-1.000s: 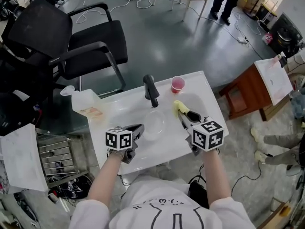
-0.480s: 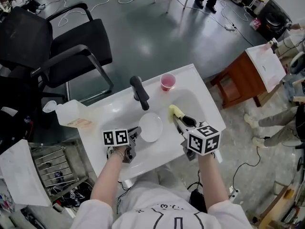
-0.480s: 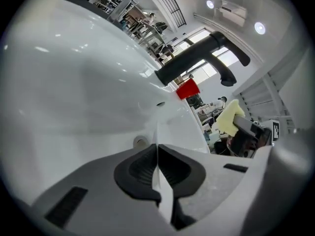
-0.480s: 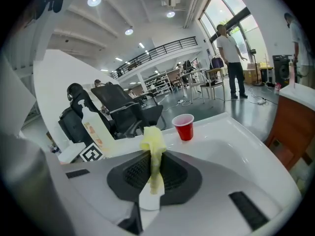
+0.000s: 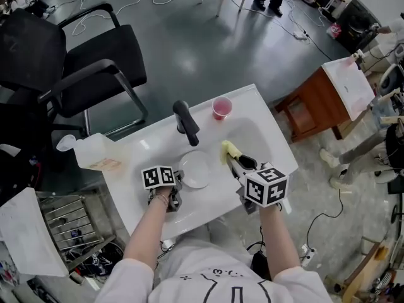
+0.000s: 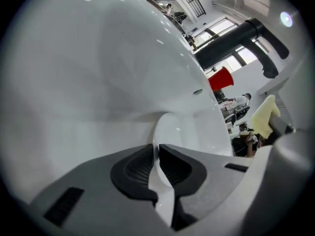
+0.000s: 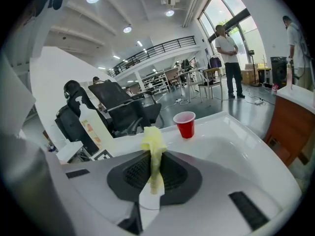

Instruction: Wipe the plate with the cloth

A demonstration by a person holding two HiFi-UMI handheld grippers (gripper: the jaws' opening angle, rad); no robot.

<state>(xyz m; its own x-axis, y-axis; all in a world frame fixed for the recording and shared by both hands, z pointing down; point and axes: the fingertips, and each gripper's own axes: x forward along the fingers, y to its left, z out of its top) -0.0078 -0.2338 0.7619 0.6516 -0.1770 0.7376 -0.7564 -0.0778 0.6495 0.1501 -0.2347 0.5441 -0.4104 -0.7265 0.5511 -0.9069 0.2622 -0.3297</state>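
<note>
Plate [image 5: 194, 169] lies low over the white sink [image 5: 249, 106], near the black faucet [image 5: 185, 122]. We pinch its near rim in our left gripper [image 5: 177, 183], whose jaws have just eased a hair. Our right gripper [image 5: 235, 163] clamps the yellow cloth [image 5: 228, 150] just beside the plate.

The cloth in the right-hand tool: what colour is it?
The cloth is pale yellow; it shows best in the right gripper view.

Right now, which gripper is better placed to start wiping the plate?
Right. The right gripper is shut on the cloth, close beside the plate in the sink. The left gripper pinches the plate's rim, so it looks better suited to steadying it.
</note>
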